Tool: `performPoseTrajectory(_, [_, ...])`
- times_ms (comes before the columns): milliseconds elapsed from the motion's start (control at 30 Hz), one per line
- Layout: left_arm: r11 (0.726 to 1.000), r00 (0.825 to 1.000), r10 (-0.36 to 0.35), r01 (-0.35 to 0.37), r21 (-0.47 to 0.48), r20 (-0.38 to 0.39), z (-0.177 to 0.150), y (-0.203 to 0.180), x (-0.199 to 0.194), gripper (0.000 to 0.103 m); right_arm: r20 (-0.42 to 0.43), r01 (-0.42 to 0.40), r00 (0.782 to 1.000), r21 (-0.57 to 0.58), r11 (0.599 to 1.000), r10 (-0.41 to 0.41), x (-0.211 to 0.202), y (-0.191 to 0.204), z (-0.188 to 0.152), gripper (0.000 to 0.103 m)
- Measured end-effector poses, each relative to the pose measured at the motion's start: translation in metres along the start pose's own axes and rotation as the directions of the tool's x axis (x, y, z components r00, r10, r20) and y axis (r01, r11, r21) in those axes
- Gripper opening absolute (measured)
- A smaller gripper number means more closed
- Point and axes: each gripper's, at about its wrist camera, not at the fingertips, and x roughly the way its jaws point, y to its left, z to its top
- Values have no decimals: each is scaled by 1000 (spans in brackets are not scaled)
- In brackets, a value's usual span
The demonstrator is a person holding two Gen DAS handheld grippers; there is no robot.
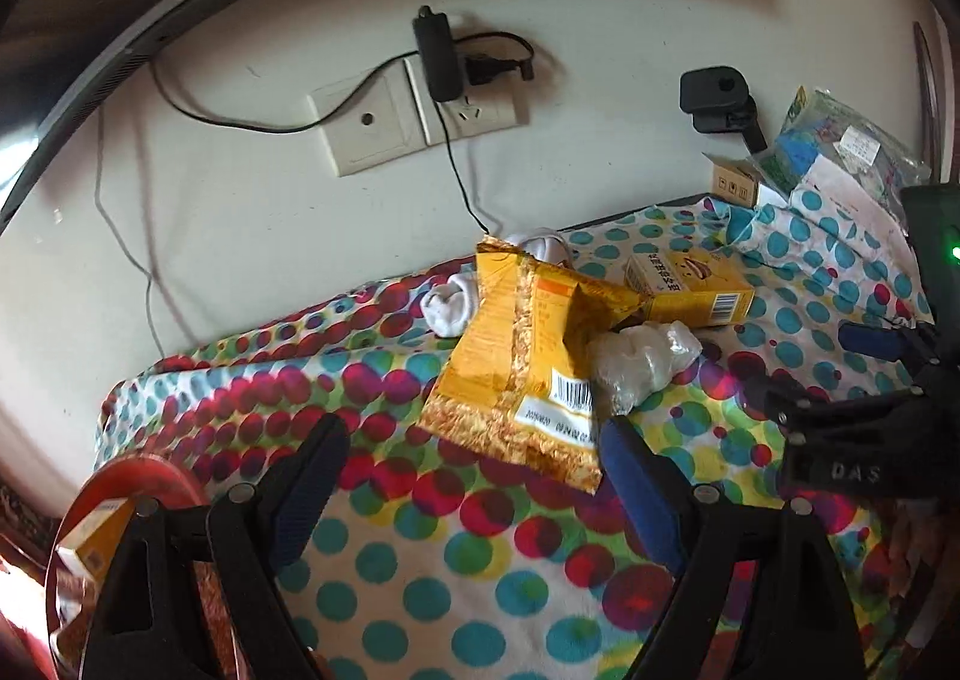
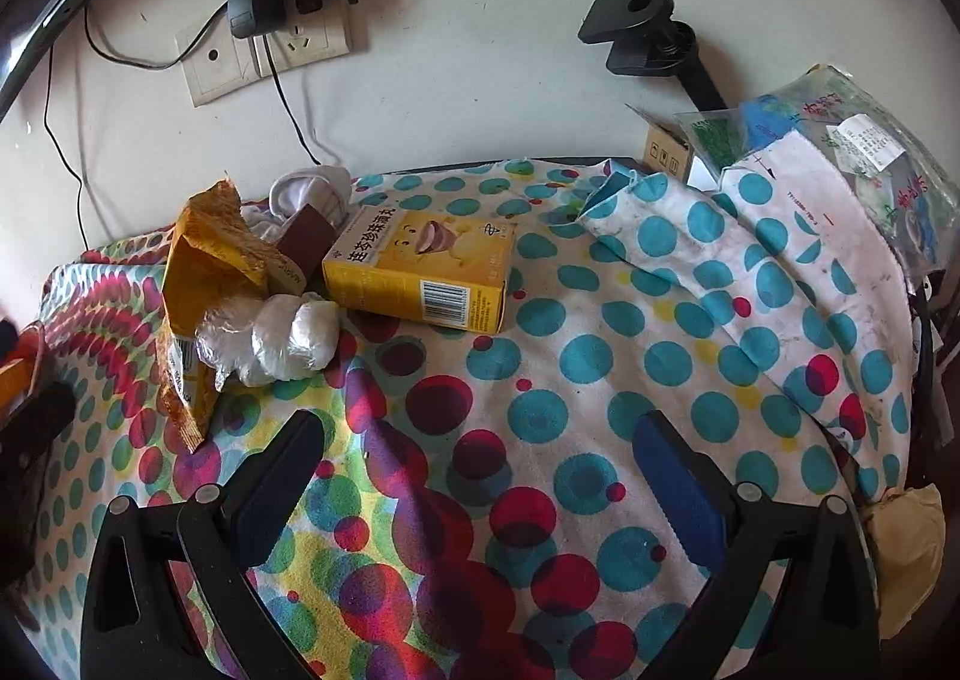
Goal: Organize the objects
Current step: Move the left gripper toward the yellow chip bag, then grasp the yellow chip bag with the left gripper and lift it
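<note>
While both claws sit spread and empty at frame bottom, we count one yellow box (image 2: 420, 272) with Chinese print and a barcode, centre of the right wrist view on the dotted cloth (image 2: 540, 410). One torn yellow packet (image 1: 528, 356) with barcode lies mid-frame in the left view, one clear plastic wad (image 1: 642, 365) touching it, one white sock (image 1: 450, 302) behind. Left claw (image 1: 480, 500), right claw (image 2: 480, 488). "DAS" reads on the right claw body at the right edge of the left view.
</note>
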Motion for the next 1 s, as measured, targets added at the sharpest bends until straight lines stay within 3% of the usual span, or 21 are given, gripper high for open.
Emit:
performPoseTrajectory(200, [998, 997, -46, 48, 38, -60, 25, -5, 45, 88, -56, -40, 998, 19, 999, 41, 10, -3, 0, 102])
performPoseTrajectory(400, [997, 996, -65, 67, 33, -67, 36, -16, 70, 88, -25, -47, 999, 17, 999, 47, 4, -2, -2, 102])
performPoseTrajectory(733, [991, 982, -125, 117, -65, -139, 39, -11, 115, 87, -25, -52, 998, 19, 998, 52, 4, -3, -3, 102])
performPoseTrajectory(1000, [989, 988, -94, 78, -128, -120, 36, -10, 113, 67, -22, -49, 999, 21, 999, 49, 4, -4, -4, 102])
